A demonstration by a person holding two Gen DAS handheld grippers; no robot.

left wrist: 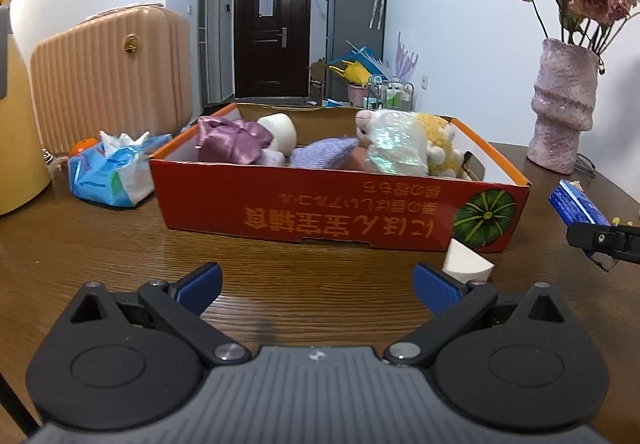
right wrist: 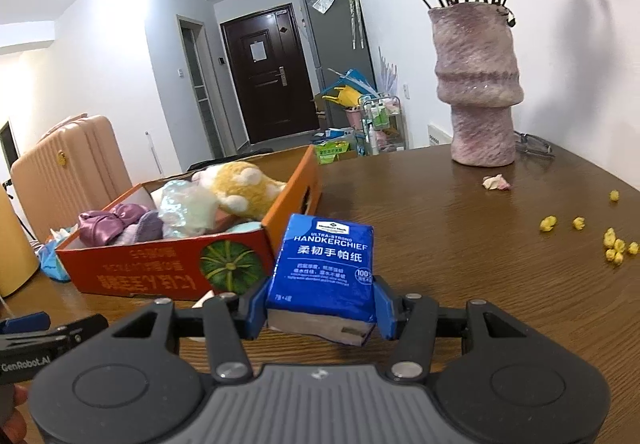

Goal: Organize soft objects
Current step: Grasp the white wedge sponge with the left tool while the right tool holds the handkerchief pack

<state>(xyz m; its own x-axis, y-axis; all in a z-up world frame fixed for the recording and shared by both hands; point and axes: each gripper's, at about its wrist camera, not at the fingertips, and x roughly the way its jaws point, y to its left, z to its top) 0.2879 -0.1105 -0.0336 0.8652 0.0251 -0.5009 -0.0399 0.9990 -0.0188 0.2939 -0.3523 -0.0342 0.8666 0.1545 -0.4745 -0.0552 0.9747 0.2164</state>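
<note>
- The right tongs (right wrist: 322, 314) grip a blue handkerchief pack (right wrist: 326, 270) by its lower end, one blue pad pressed on each side, so the pack stands up off the wooden table (right wrist: 460, 244).
- The pack's printed face looks toward the camera; its grey bottom edge hangs just below the pads.
- In the left wrist view the same pack (left wrist: 576, 205) shows at the far right edge, with the tip of the right tongs (left wrist: 600, 240) under it, to the right of the box.
- The left tongs (left wrist: 318, 290) stand wide open above the table (left wrist: 280, 272), nothing between the blue pads.
- A white wedge-shaped sponge (left wrist: 466, 262) lies on the table, close in front of the box's near right corner and just beyond the right-hand pad of the left tongs.
- The red cardboard box (left wrist: 340, 203), printed with a green pumpkin, sits mid-table and is open on top.
- Inside it lie a purple satin cloth (left wrist: 232, 141), a lilac knitted piece (left wrist: 324, 153), a shiny iridescent pouch (left wrist: 394, 147) and a yellow plush toy (left wrist: 438, 139).
- A blue and white tissue bag (left wrist: 112, 175) rests on the table just left of the box.
- A pink textured vase (right wrist: 478, 83) with dried roses stands at the far right of the table, well apart from the box.
- Yellow crumbs (right wrist: 614, 244) and a pale petal (right wrist: 496, 181) are scattered on the table near the vase.
- A peach suitcase (left wrist: 112, 71) stands behind the table on the left.
</note>
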